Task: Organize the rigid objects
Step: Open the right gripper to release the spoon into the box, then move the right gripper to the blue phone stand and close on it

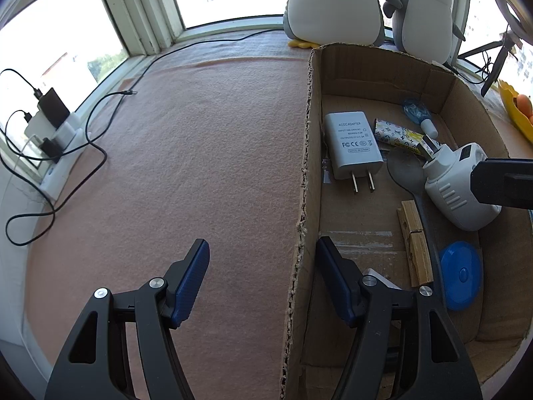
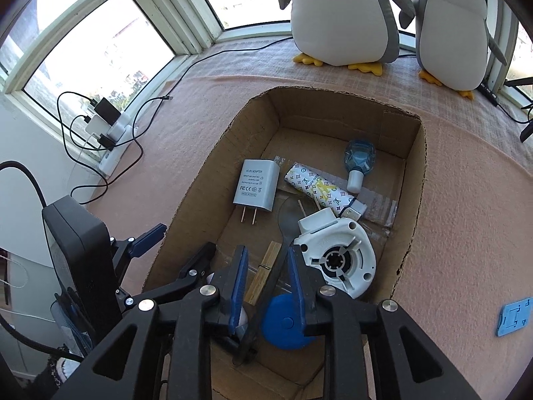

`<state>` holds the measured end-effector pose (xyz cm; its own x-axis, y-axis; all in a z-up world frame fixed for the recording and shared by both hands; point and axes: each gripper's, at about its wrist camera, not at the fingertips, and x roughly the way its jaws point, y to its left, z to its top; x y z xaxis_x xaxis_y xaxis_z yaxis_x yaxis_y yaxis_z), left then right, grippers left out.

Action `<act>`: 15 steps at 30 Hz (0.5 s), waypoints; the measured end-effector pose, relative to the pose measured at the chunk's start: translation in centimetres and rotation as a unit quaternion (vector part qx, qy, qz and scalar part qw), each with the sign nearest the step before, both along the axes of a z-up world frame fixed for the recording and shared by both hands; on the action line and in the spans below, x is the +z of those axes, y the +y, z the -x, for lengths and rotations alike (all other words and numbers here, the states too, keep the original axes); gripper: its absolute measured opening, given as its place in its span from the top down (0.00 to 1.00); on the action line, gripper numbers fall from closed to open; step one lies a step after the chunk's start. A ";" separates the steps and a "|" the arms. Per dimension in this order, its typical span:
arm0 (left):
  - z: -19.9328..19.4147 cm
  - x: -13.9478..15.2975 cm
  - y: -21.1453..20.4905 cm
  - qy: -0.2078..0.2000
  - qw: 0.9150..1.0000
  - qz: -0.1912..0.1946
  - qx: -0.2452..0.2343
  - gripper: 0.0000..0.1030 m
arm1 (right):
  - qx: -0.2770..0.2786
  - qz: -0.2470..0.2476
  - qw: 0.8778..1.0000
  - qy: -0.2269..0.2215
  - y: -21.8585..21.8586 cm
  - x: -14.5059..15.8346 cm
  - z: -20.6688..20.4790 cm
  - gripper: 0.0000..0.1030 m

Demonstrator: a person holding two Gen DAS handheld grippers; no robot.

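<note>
Sorting looks nearly done: a cardboard box already holds a charger, a wooden clothespin, a blue disc, a white housing and a spoon. The right gripper is held over the box at 6 o'clock, fingers narrowly parted astride the spoon handle; contact cannot be told. The left gripper is spread wide across the box wall, nothing held. No loose items are seen on the mat.

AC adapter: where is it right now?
The AC adapter lies flat on the floor of the cardboard box, by its left wall in both views, prongs toward the cameras, just left of the patterned tube.
</note>
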<state>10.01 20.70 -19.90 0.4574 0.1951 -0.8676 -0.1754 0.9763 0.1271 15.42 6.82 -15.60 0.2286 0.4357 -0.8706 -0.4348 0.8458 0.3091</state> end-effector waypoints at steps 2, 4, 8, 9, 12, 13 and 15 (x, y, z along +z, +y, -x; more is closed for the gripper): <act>0.0 0.0 0.0 0.000 1.000 -0.001 0.000 0.35 | -0.016 -0.007 1.000 -0.006 -1.4 0.6 0.4 0.75; 0.0 0.0 0.0 0.000 1.000 -0.001 -0.001 0.35 | -0.034 -0.024 0.999 -0.014 -3.3 1.5 1.0 0.73; 0.0 0.0 0.0 0.000 1.000 -0.001 -0.002 0.35 | -0.096 -0.042 0.994 -0.031 -8.9 2.9 1.9 0.63; 0.0 0.0 -0.1 0.000 1.000 -0.002 -0.003 0.35 | -0.116 -0.041 0.992 -0.033 -10.5 3.1 2.0 0.62; 0.0 0.0 -0.2 0.000 1.000 -0.004 -0.005 0.35 | -0.171 -0.034 0.984 -0.026 -15.1 3.1 2.2 0.60; 0.0 0.0 -0.2 0.000 1.000 -0.004 -0.005 0.35 | -0.190 -0.025 0.981 -0.022 -16.6 2.8 2.0 0.60; 0.0 0.0 -0.2 0.000 1.000 -0.004 -0.005 0.35 | -0.236 -0.011 0.972 -0.008 -19.7 2.0 1.8 0.60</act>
